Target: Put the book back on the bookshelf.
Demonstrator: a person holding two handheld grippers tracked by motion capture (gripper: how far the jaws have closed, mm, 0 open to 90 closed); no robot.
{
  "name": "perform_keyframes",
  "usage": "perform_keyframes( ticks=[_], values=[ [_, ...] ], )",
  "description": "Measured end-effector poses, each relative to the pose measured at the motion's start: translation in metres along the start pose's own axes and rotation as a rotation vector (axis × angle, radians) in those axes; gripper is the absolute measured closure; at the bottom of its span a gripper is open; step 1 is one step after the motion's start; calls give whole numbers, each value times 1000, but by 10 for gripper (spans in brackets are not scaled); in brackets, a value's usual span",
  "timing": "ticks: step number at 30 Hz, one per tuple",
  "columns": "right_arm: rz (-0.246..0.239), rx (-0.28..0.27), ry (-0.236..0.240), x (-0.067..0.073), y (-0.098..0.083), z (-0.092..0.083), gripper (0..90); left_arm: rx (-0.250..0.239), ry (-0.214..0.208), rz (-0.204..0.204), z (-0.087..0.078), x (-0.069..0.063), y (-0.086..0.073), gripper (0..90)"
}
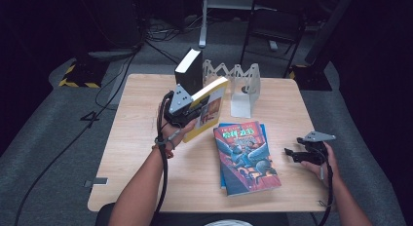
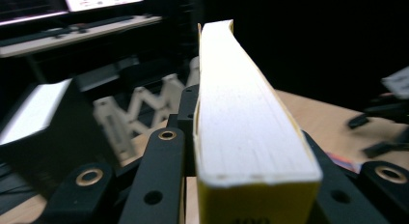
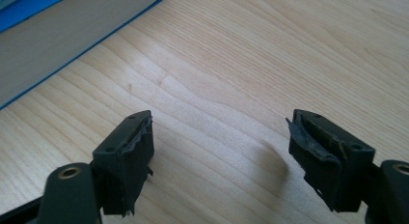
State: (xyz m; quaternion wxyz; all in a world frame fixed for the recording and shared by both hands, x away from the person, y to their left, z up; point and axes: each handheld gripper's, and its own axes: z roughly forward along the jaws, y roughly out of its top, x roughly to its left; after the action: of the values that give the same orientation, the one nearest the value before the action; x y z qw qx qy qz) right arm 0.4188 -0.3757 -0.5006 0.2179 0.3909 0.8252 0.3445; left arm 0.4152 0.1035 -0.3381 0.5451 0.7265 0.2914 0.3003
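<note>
My left gripper point(image 1: 184, 113) is shut on a thick yellow paperback point(image 1: 210, 106) and holds it off the table, tilted, just in front of the rack. In the left gripper view the book's white page edge point(image 2: 241, 113) runs away from me between the black jaws. A colourful illustrated book point(image 1: 246, 155) lies flat at mid table on top of a blue one point(image 3: 58, 35). My right gripper point(image 1: 293, 154) hovers low over bare wood to the right of that stack. It is open, with nothing between its pads point(image 3: 135, 142).
A white zigzag book rack point(image 1: 241, 82) stands at the table's far edge, with a black book point(image 1: 189, 69) upright at its left end. The wooden table point(image 1: 141, 153) is bare at left and front. Cables and stands sit on the dark floor beyond.
</note>
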Motion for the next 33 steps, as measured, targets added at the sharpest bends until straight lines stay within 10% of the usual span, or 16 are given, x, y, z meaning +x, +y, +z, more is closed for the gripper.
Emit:
perform_keyframes(
  ticks=[11, 33],
  values=[
    [17, -7, 11, 0, -1, 1, 243, 38, 200, -49, 8, 16, -6, 743],
    [15, -12, 17, 1, 0, 2, 244, 105, 310, -81, 76, 44, -3, 742]
  ],
)
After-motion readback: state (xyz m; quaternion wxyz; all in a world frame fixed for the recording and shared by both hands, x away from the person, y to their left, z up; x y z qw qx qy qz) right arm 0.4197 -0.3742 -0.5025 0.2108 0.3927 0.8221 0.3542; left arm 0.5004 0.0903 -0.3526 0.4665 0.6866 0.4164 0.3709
